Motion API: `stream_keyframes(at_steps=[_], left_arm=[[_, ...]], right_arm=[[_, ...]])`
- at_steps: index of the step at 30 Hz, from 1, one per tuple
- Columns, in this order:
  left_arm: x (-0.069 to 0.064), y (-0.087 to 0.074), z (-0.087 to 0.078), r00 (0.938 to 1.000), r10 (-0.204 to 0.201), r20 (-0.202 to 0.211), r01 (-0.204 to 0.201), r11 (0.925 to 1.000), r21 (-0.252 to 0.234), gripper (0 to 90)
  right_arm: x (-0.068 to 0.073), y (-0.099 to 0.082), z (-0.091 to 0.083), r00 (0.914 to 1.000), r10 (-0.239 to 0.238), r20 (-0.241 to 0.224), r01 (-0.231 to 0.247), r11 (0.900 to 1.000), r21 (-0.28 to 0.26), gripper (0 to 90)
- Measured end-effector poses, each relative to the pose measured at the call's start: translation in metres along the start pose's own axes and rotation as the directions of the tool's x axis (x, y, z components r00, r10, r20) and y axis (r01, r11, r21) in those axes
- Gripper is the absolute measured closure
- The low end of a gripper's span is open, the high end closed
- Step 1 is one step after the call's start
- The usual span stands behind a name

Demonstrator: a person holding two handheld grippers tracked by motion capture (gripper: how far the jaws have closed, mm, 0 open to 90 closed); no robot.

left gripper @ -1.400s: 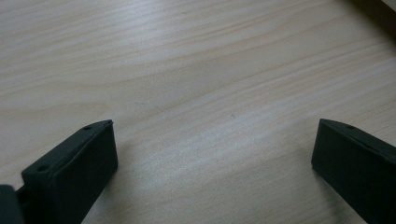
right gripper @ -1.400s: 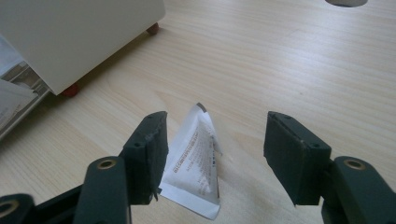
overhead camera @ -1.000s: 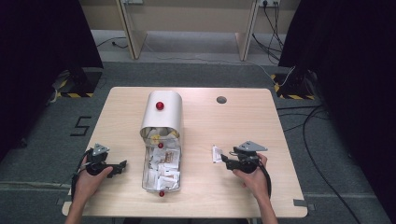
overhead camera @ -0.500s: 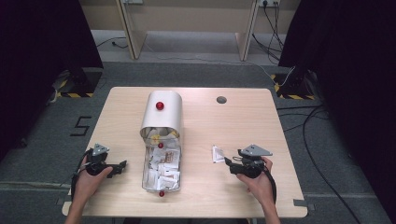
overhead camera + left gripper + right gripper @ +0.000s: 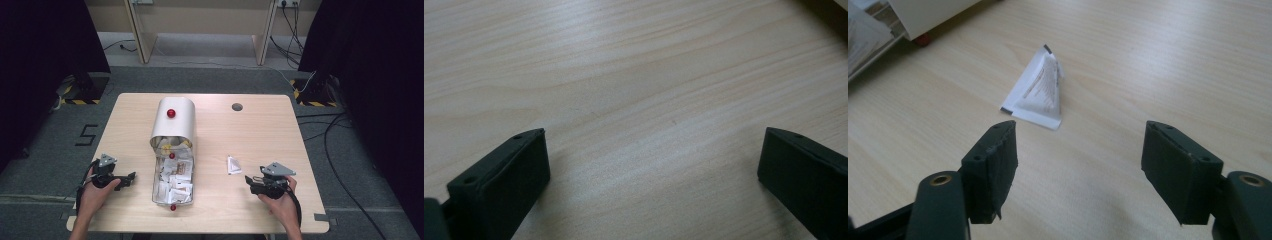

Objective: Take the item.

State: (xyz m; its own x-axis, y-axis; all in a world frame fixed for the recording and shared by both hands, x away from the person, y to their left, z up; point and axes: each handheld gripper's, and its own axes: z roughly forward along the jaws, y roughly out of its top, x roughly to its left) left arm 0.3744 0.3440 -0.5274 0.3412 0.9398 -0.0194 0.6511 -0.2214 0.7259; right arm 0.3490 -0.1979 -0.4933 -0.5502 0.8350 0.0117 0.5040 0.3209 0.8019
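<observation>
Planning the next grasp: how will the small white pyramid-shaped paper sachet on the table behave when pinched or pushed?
The small white pyramid-shaped paper sachet looks thin and puffed, so probably light and crushable. It rests flat on the pale wooden table, so it would likely slide, not roll. Its flat sealed edge seems the easiest place to pinch.

A dark numeral 5 (image 5: 88, 135) on the grey floor (image 5: 50, 165) left of the table.
</observation>
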Motion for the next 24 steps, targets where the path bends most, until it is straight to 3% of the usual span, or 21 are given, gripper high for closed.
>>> stream_keyframes(at_steps=[10,24], left_arm=[[0.0,0.0,0.0,1.0,0.0,0.0,0.0,1.0,0.0,0.0],[0.0,0.0,0.0,1.0,0.0,0.0,0.0,1.0,0.0,0.0]], right_arm=[[0.001,-0.014,-0.008,0.9996,0.011,0.027,-0.011,0.9999,0.011,21.5],[0.005,-0.034,-0.019,0.9994,0.01,0.034,-0.012,0.9986,0.052,19.3]])
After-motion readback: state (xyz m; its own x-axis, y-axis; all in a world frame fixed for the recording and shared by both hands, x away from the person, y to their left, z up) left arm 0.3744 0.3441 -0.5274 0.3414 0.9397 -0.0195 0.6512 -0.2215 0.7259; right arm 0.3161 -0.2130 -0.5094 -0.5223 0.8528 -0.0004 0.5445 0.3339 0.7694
